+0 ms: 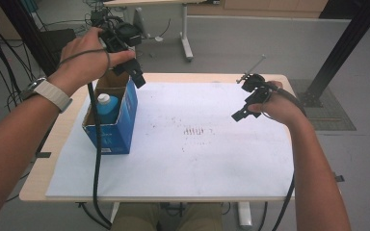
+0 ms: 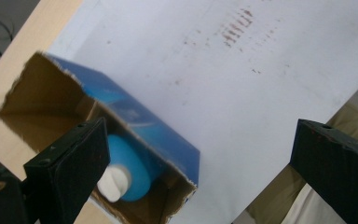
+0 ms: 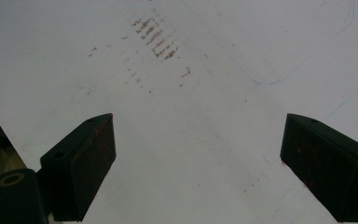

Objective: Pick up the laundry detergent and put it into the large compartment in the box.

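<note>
Left gripper (image 1: 127,60) held above the far rim of the blue cardboard box (image 1: 125,120), jaws spread wide with nothing between them. Box standing open-topped at about 9 o'clock on the white sheet (image 1: 197,159) — inside, a blue bottle (image 1: 107,107) with a white cap (image 2: 113,183), seen in the left gripper view lying toward the box's near end. Right gripper (image 1: 250,103) hovering at about 2 o'clock over bare sheet — jaws likewise wide apart, empty. Reddish smudges (image 1: 196,131) near the sheet's middle, well apart from both grippers.
</note>
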The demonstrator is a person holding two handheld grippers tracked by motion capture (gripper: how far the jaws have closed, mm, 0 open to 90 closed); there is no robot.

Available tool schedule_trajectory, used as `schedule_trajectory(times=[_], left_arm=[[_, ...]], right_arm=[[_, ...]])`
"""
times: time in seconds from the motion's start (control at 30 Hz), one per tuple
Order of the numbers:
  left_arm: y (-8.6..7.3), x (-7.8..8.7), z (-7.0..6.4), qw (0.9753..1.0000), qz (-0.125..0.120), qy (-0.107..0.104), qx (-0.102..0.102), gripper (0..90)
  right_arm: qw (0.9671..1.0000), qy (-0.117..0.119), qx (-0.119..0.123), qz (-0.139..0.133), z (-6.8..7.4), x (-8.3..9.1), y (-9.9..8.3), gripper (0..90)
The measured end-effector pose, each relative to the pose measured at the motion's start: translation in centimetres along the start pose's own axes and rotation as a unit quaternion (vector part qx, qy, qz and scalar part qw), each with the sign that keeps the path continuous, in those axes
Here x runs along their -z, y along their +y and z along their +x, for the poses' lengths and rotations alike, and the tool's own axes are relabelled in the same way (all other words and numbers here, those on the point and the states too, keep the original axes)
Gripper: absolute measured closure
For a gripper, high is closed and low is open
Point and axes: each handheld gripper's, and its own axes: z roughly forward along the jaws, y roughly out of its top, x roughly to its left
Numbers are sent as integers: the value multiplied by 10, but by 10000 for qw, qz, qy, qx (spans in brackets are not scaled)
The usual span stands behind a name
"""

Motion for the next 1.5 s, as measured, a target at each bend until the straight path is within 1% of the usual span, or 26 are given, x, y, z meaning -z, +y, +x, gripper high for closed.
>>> schedule_trajectory(times=[0.1, 0.13, 0.23, 0.33, 0.37, 0.47, 0.57, 0.7, 0.73, 0.77, 0.83, 0.87, 0.93, 1.03, 1.07, 1.13, 1.23, 1.43, 1.5], left_arm=[[7, -1, -6, 9996, 13, -109, -270, 51], [9, -2, -6, 9993, 9, -167, -334, 51], [14, -5, -9, 9982, 35, -256, -534, 51], [15, -8, -11, 9970, 21, -339, -695, 51], [15, -10, -11, 9967, 5, -379, -712, 50], [17, -14, -12, 9951, 43, -492, -853, 50], [17, -18, -13, 9922, -9, -593, -1093, 49], [20, -24, -17, 9894, 30, -638, -1308, 49], [22, -26, -20, 9881, 52, -642, -1394, 49], [22, -28, -20, 9873, 41, -682, -1436, 49], [22, -32, -21, 9845, 31, -761, -1578, 48], [22, -34, -23, 9829, 17, -775, -1671, 49], [22, -38, -27, 9805, 18, -771, -1809, 49], [22, -45, -30, 9775, 7, -841, -1933, 51], [23, -47, -31, 9772, 4, -860, -1941, 51], [24, -52, -33, 9753, 8, -904, -2015, 51], [26, -59, -35, 9739, 31, -926, -2072, 52], [28, -71, -36, 9713, 42, -1018, -2151, 53], [28, -73, -36, 9711, 23, -1040, -2150, 53]], right_arm=[[10000, 8, -1, -28, 1, 1, -1, 104], [10000, 3, 1, -36, 1, 2, -2, 104], [10000, -1, -18, -49, 0, 3, -3, 104], [10000, -6, -26, -57, 0, 3, -5, 104], [10000, -6, -35, -54, 0, 4, -5, 104], [10000, 4, -39, -58, 0, 4, -5, 104], [10000, 12, -44, -41, 1, 4, -5, 105], [10000, 11, -50, -49, 2, 5, -6, 105], [10000, 6, -52, -58, 2, 6, -7, 106], [10000, 5, -52, -73, 2, 6, -8, 106], [9999, 0, -54, -90, 2, 7, -9, 106], [9999, -2, -69, -90, 3, 7, -10, 106], [9999, -4, -92, -85, 3, 7, -11, 105], [9999, 0, -102, -65, 3, 6, -12, 106], [9999, -4, -107, -69, 4, 6, -12, 106], [9999, -9, -115, -64, 4, 7, -11, 106], [9999, -19, -85, -67, 4, 8, -10, 106], [9999, -25, -92, -69, 7, 9, -9, 106], [9999, -24, -78, -74, 7, 9, -10, 106]])
